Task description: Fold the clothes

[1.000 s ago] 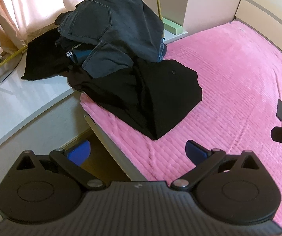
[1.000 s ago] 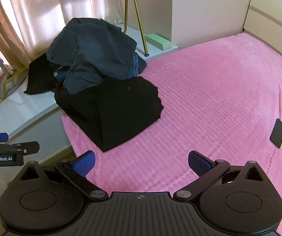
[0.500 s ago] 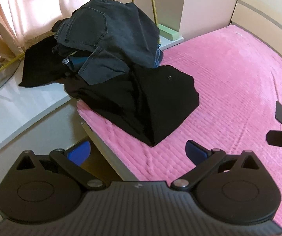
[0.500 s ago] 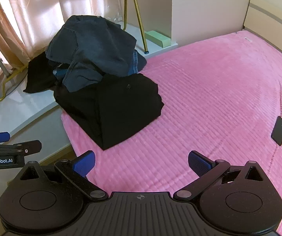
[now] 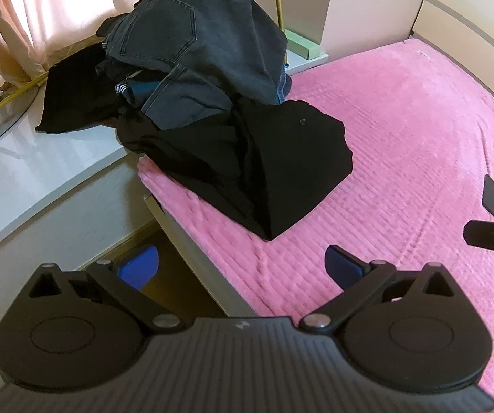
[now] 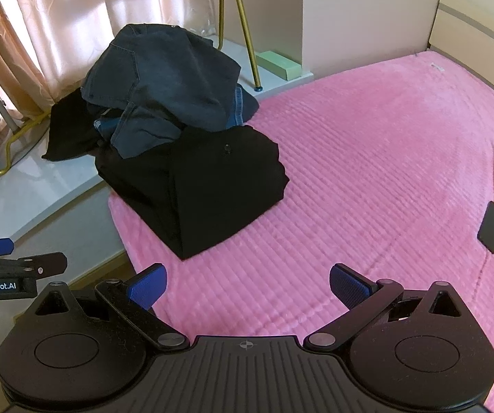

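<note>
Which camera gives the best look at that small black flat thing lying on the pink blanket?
The right wrist view: the black flat object lies whole and clear there. The left wrist view shows it smaller, near the right edge.

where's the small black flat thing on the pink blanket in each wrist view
Left wrist: the small black flat thing lies at the far right edge, just above the right gripper.
Right wrist: it lies at right, mid-height.
Shared landmark: the black folded garment, left of it.
</note>
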Motion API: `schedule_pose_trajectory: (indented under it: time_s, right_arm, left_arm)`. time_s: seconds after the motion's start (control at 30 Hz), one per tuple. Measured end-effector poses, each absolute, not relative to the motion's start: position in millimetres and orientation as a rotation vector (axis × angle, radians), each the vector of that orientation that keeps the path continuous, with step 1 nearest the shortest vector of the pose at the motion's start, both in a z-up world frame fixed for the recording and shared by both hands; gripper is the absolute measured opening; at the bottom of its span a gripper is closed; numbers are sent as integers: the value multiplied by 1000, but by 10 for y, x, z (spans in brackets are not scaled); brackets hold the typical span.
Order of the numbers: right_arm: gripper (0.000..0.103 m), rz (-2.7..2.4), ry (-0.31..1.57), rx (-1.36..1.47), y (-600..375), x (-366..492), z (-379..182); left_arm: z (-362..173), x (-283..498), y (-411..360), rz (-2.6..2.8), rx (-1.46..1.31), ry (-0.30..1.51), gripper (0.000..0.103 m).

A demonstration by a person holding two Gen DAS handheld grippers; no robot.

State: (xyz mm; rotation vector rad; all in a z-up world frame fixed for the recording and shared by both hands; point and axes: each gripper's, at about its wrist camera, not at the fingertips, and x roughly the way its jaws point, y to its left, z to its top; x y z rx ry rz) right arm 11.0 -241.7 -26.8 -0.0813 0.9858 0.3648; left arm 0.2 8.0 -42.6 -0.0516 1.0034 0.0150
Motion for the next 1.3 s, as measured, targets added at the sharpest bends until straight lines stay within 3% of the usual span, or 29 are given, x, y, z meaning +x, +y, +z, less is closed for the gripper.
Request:
schedule_pose_trajectory:
  time_s: [1.3]
  right_arm:
    - [103, 376, 944, -82, -2962, 226, -264]
  left_arm:
    - [-385, -2, -205, 20, 10, 1003, 101]
